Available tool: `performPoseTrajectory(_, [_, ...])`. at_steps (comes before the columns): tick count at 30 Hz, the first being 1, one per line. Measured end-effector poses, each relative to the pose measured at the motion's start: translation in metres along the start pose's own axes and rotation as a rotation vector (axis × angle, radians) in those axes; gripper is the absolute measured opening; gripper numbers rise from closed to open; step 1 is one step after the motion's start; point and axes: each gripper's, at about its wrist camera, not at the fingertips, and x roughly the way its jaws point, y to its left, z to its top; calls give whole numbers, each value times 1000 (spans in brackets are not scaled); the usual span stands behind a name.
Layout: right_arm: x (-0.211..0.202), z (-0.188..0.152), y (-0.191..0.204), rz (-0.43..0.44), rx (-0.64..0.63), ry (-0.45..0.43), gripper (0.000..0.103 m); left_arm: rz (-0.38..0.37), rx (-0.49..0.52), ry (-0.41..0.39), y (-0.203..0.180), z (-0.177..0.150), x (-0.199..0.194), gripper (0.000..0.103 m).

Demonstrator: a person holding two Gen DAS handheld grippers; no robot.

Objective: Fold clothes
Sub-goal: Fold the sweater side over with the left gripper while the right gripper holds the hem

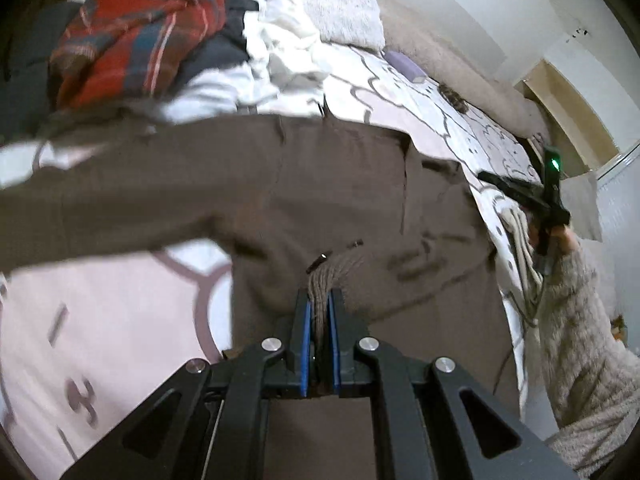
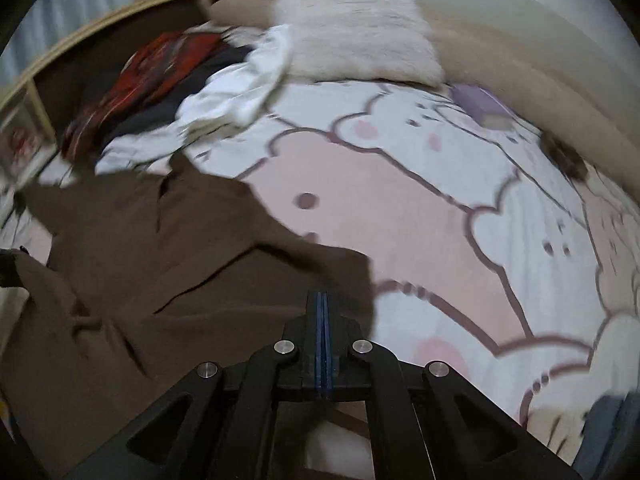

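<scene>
A brown knit sweater lies spread on the bed's cartoon-print cover. My left gripper is shut on a bunched ribbed edge of the sweater. In the right wrist view the same sweater lies to the left, and my right gripper is shut at its right edge; whether cloth is pinched between the pads is not visible. The right gripper also shows at the right of the left wrist view, held by a hand in a fuzzy sleeve.
A pile of clothes sits at the head of the bed: a red plaid garment, dark items and white ones. A fluffy white pillow, a purple box and a small dark object lie near the beige headboard.
</scene>
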Motion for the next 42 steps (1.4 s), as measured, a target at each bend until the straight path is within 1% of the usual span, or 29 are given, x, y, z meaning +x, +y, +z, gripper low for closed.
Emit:
performPoseTrajectory(1, [2,3,6,-4,-26,12,0,-10,-2,3,0,-6,-1,8])
performPoseTrajectory(7, [30,3,25,-105,-141,126,0,-58,-39,19,3,-35,-3,8])
performPoseTrajectory(8, [29,1,25,-106,-144,115,0,-64,-43,20,3,-38,-3,8])
performPoseTrajectory(9, [27,-1,24,-107,-147,103,4,-71,-48,22,4,-40,-3,8])
performPoseTrajectory(10, [25,-3,24,-106,-149,91,13,-76,-52,23,4,-42,-2,8])
performPoseTrajectory(12, [18,-6,24,-94,-147,59,96,-81,-55,23,4,-44,0,8])
performPoseTrajectory(13, [14,-7,24,-88,-149,44,99,-83,-56,23,4,-45,1,8])
performPoseTrajectory(17, [8,-10,29,-59,-194,-6,98,-85,-58,26,3,-46,4,8])
performPoseTrajectory(19, [17,-10,30,-55,-228,28,88,-84,-60,26,4,-45,5,8])
performPoseTrajectory(20, [22,-11,31,-46,-246,48,78,-84,-60,25,4,-45,5,8])
performPoseTrajectory(21, [29,-12,34,-39,-267,75,74,-85,-62,24,5,-45,5,8])
performPoseTrajectory(24, [52,-20,42,-46,-331,168,67,-86,-65,26,8,-46,6,9])
performPoseTrajectory(26, [61,-25,41,-42,-315,181,65,-77,-63,30,10,-47,7,9])
performPoseTrajectory(28, [58,-24,34,-17,-244,163,53,-67,-58,30,10,-48,7,8])
performPoseTrajectory(29, [54,-24,27,-15,-185,141,32,-61,-54,29,9,-47,7,8])
performPoseTrajectory(30, [51,-24,20,-6,-123,134,18,-55,-45,26,7,-46,7,8])
performPoseTrajectory(32, [45,-25,8,18,-26,117,7,-37,-19,21,1,-41,5,9])
performPoseTrajectory(35, [35,-26,-6,19,61,73,5,13,63,11,-11,-22,1,8])
performPoseTrajectory(38, [34,-29,-27,20,155,39,5,70,148,4,-20,3,0,9])
performPoseTrajectory(41, [33,-32,-48,21,249,4,5,129,213,5,-20,45,13,9])
performPoseTrajectory(42, [33,-33,-55,22,280,-7,5,152,229,7,-16,64,23,9])
